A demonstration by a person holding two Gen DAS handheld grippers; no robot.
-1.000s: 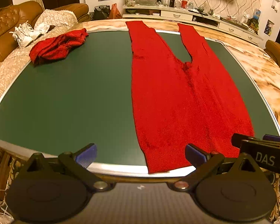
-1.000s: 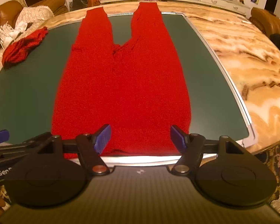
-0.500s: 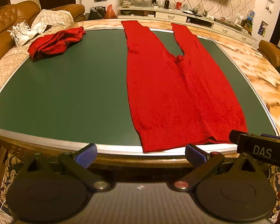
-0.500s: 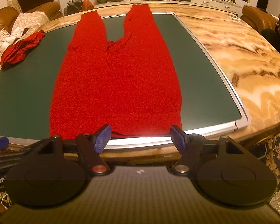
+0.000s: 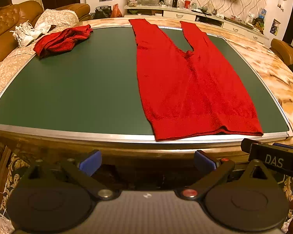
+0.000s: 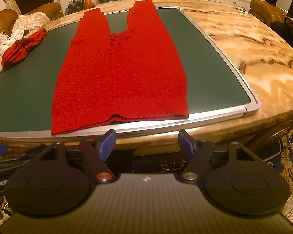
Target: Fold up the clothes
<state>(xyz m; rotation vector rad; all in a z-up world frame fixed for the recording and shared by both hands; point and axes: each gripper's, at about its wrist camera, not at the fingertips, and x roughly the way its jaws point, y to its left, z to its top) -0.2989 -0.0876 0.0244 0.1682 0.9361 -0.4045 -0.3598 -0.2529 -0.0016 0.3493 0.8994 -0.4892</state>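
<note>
Red trousers (image 5: 187, 89) beyond open left gripper (image 5: 146, 162)

The trousers (image 5: 189, 89) lie flat on the mat (image 5: 78, 85), on its right half, waist at the near edge, legs pointing away. A crumpled garment (image 5: 62, 40) lies at the far left corner of the mat. The mat lies on the table (image 6: 244, 44). Behind the garment, shoes (image 5: 24, 33) rest on a sofa (image 5: 4, 29).

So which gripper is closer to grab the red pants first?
Probably the right gripper: the red pants lie straight ahead of its open fingers. The left gripper, also open, sees their waistband off to its right, beyond its right finger.
</note>
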